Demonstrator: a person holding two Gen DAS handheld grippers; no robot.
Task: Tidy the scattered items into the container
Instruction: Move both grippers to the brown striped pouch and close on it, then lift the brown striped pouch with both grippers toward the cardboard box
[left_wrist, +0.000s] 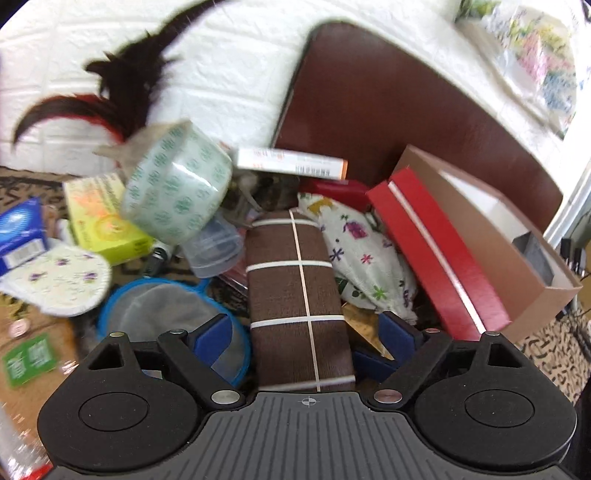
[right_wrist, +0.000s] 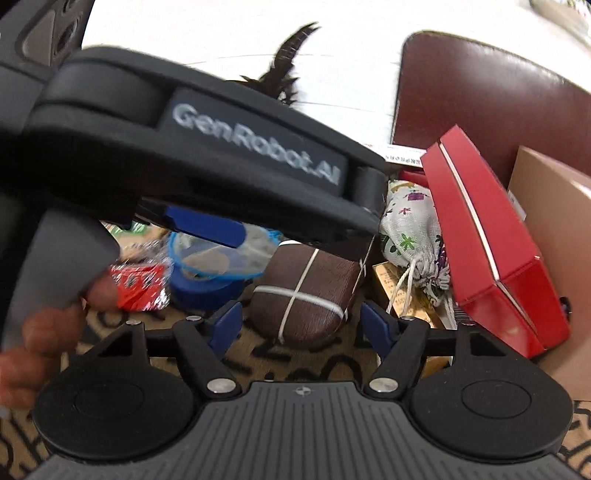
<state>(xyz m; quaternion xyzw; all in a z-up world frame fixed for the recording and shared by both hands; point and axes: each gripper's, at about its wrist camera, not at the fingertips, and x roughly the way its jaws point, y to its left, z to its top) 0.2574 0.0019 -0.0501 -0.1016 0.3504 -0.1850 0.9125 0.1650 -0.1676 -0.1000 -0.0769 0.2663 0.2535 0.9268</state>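
A brown string-tied bundle (left_wrist: 299, 295) lies between the left gripper's (left_wrist: 301, 332) parted fingers — judged soft, light, best pinched mid-body; the right gripper (right_wrist: 301, 326) is spread too.

brown white-banded bundle (left_wrist: 299, 295), red box (left_wrist: 439, 254), green-printed tape (left_wrist: 177, 184).

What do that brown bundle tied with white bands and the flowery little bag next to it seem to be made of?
The brown bundle looks like ribbed, matte paper or fabric wrapping; fine parallel lines show, and the white bands look like rubber or cord. The flowery bag looks like coarse woven cloth, matte and creased, gathered at a drawstring.
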